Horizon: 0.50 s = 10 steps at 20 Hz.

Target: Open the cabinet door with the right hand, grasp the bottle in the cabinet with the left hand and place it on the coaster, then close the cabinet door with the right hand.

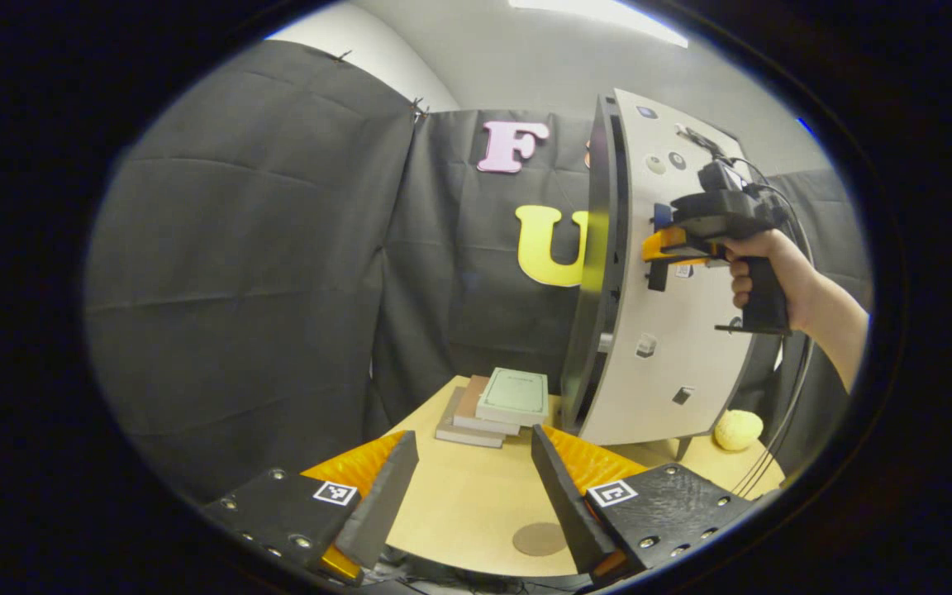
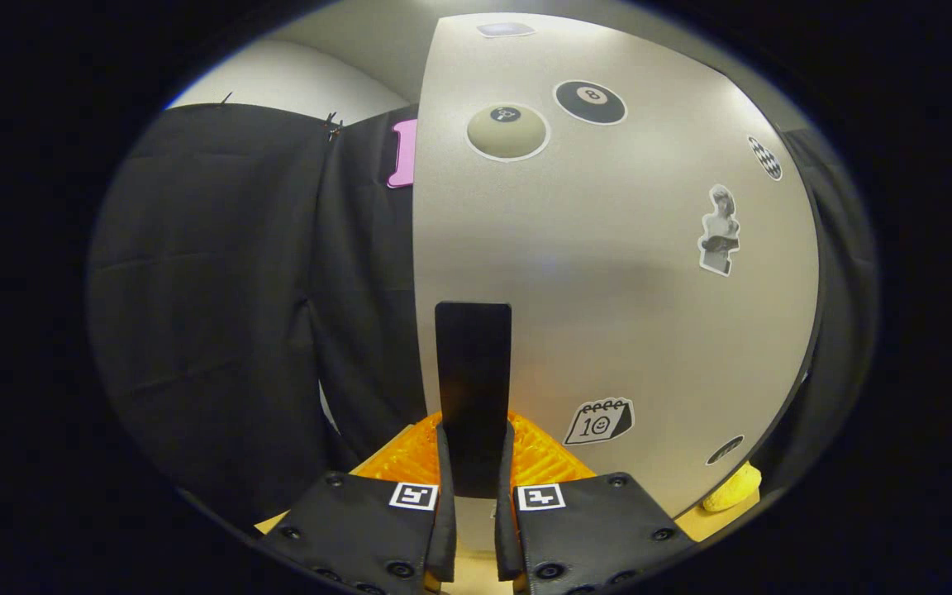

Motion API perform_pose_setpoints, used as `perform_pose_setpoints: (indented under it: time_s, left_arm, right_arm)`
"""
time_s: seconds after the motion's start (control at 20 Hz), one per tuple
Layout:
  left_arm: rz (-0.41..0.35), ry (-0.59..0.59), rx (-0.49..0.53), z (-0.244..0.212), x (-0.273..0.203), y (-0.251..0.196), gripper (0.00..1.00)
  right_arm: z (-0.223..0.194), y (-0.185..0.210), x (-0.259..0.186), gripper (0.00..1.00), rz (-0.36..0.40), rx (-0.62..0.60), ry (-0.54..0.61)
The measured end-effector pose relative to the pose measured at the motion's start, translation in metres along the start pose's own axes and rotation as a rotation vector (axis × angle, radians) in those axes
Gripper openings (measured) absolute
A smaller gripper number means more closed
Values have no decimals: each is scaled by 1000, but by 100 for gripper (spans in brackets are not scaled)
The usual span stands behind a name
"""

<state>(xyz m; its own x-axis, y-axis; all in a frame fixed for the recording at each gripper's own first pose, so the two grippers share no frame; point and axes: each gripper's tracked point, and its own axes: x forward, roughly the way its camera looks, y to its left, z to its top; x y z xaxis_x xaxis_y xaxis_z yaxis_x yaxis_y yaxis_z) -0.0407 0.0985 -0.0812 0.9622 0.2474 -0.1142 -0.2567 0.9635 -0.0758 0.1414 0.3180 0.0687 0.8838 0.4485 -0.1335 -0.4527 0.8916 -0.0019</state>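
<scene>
My right tool (image 2: 473,487) is clenched on the black handle (image 2: 473,388) of the cabinet door (image 2: 608,273), which I judge barely cracked, so opening it, moving the bottle and closing up all remain. I cannot see the bottle, presumably inside. My left tool (image 1: 472,487) waits spread and empty above the surface (image 1: 459,496), the coaster (image 1: 539,539) just below with bare room around it and books (image 1: 497,406) beyond.
</scene>
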Motion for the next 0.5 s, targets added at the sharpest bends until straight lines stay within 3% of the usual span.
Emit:
perform_pose_setpoints:
  time_s: [0.3, 0.5]
  left_arm:
    - [9, 2, -20, 0, -23, -15, 86]
    - [14, 1, 38, 1, -29, -25, 83]
  right_arm:
    - [-5, -6, -24, 21, 79, -8, -6]
    - [-8, -11, -37, 21, 114, -20, -4]
